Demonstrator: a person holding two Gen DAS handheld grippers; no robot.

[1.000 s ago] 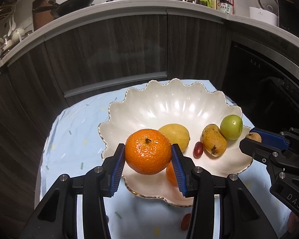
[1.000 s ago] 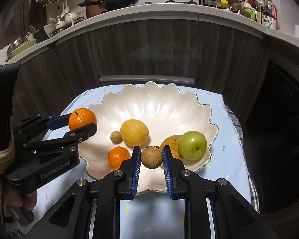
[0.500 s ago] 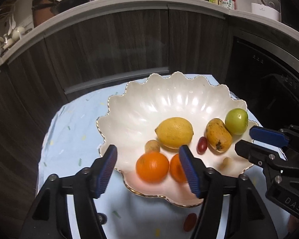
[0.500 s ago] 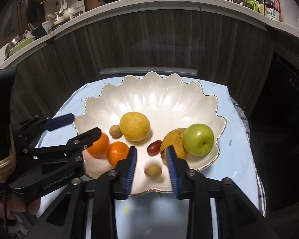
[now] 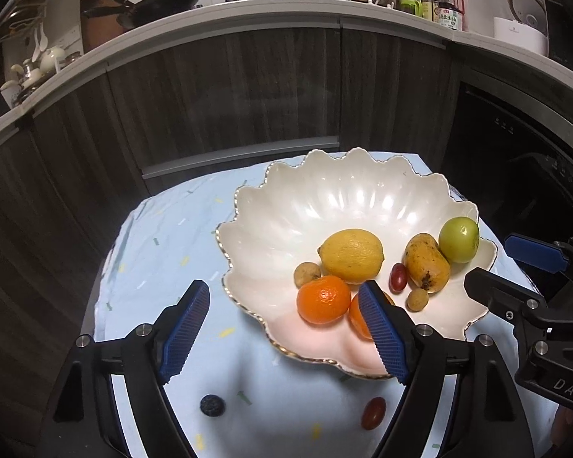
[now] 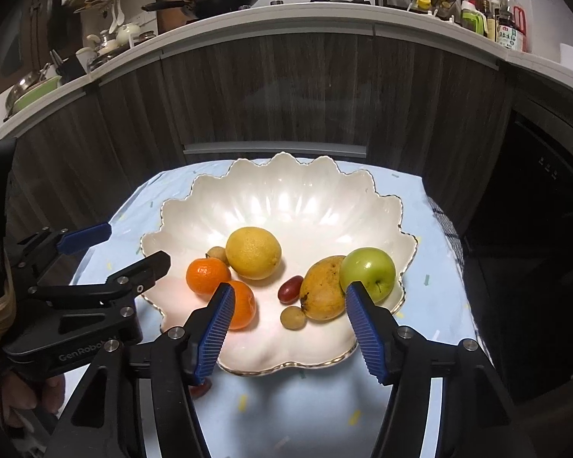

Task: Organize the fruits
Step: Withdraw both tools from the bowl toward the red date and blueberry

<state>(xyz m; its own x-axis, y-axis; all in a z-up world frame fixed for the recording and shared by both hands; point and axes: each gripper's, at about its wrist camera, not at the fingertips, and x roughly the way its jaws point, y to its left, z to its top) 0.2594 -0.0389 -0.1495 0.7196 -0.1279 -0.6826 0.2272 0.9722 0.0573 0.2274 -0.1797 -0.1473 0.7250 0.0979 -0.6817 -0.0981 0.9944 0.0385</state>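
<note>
Fruits: lemon (image 6: 253, 252), 2 tangerines (image 6: 207, 275), green apple (image 6: 367, 273), mango (image 6: 322, 287), red date (image 6: 290, 288) and 2 small tan fruits all sit in the scalloped bowl (image 6: 286, 194) on the blue cloth (image 5: 164, 244). A 2nd red date (image 5: 373, 413) and a dark berry (image 5: 212, 405) lie on the cloth, near side of bowl. Your L gripper (image 5: 286, 330) and R gripper (image 6: 290, 328): jaws opening, both empty.
</note>
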